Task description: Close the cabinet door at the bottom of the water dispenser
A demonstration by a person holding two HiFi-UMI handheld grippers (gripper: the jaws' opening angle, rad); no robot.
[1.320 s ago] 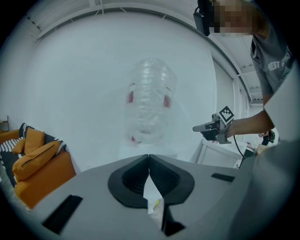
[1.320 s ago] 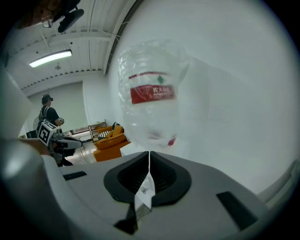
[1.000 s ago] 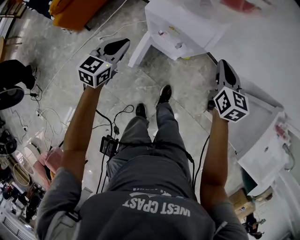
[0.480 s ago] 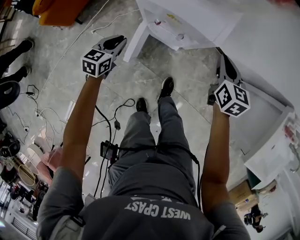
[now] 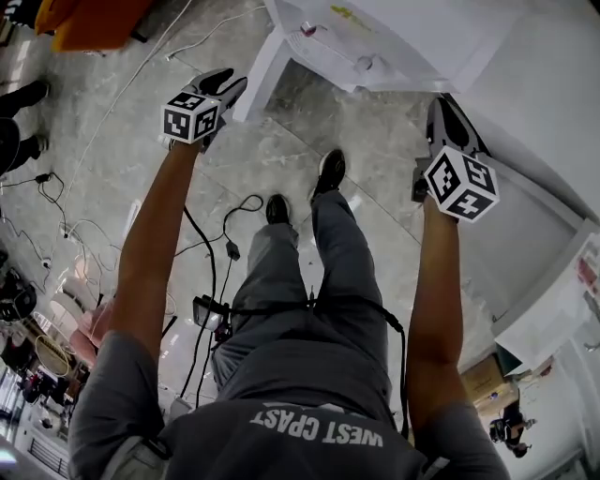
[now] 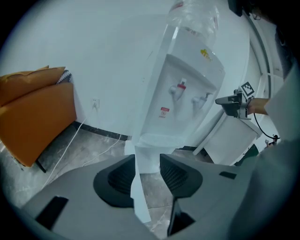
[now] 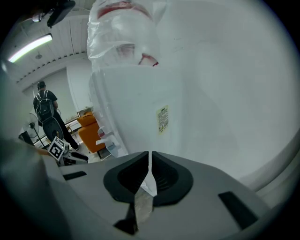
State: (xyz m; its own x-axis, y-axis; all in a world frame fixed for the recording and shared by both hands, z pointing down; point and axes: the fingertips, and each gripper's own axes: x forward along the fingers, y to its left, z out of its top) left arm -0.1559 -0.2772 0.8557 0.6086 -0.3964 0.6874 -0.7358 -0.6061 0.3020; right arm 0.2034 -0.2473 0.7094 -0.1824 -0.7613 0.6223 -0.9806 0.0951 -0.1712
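My left black gripper (image 6: 147, 171) was opening its jaws, and they held nothing. The thin edge of the flat white cabinet door (image 6: 139, 187) showed in the gap between them, but the ridged pads (image 6: 123, 176) did not press on it. I could not tell if the door touched them. My right black gripper (image 7: 150, 164) had its jaws almost together, with only a tiny slit left, and it held nothing too. It pointed at the plain white side of the tall white water dispenser (image 7: 140, 108). In the head view, the door stood open at the bottom of the dispenser. It stuck out over the grey stone floor (image 5: 281, 159), and the left gripper was just beside its outer edge. The right gripper was near the dispenser's other side. The left gripper view also showed a clear plastic bottle (image 6: 194, 14) on top of the dispenser and two small taps (image 6: 178, 89) on its front. A big orange sofa (image 6: 33, 112) sat by the wall, well apart from the dispenser.
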